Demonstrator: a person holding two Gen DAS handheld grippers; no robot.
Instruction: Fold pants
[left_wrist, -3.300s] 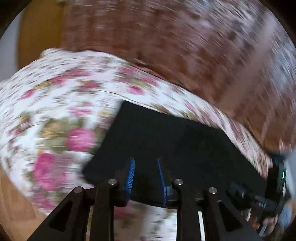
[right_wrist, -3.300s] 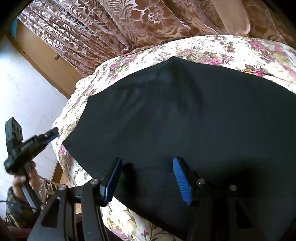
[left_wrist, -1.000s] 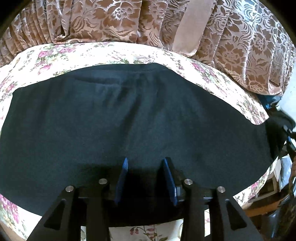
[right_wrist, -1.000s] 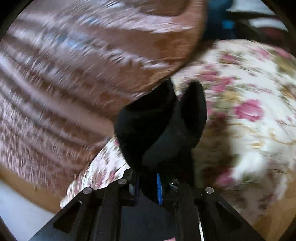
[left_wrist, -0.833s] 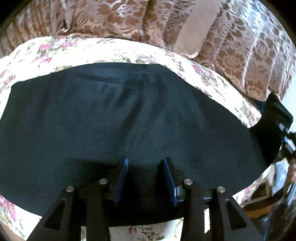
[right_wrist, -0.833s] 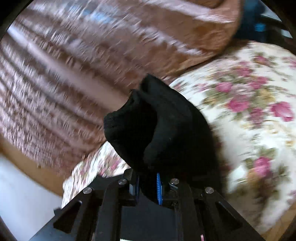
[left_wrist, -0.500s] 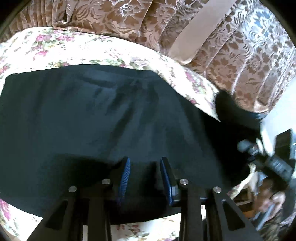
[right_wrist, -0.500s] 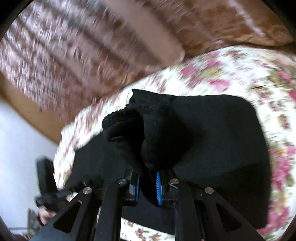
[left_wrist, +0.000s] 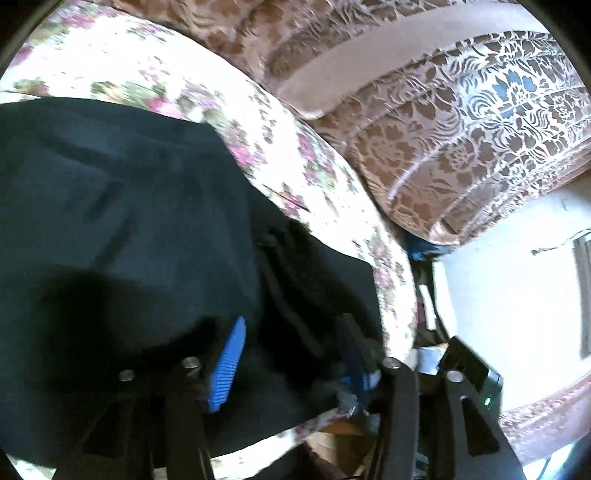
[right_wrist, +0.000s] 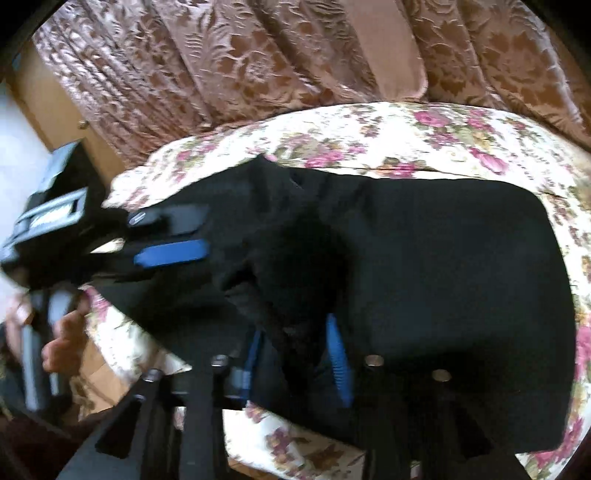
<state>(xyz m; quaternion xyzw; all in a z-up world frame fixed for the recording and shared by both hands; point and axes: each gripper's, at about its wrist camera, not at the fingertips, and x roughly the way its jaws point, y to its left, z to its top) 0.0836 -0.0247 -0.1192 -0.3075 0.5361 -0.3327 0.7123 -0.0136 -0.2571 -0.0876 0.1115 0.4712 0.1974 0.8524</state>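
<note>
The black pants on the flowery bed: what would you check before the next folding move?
1. Pants resting on the bedspread: ok.
2. Folded-over end lying flat: not ok; a bunch stands up in the middle.
3. Right gripper open: ok, jaws apart, though the bunched cloth sits between them.
4. Left gripper open and free to grasp: ok, jaws apart over the pants.
5. Edges lined up: cannot tell; the cloth is dark and blurred.
</note>
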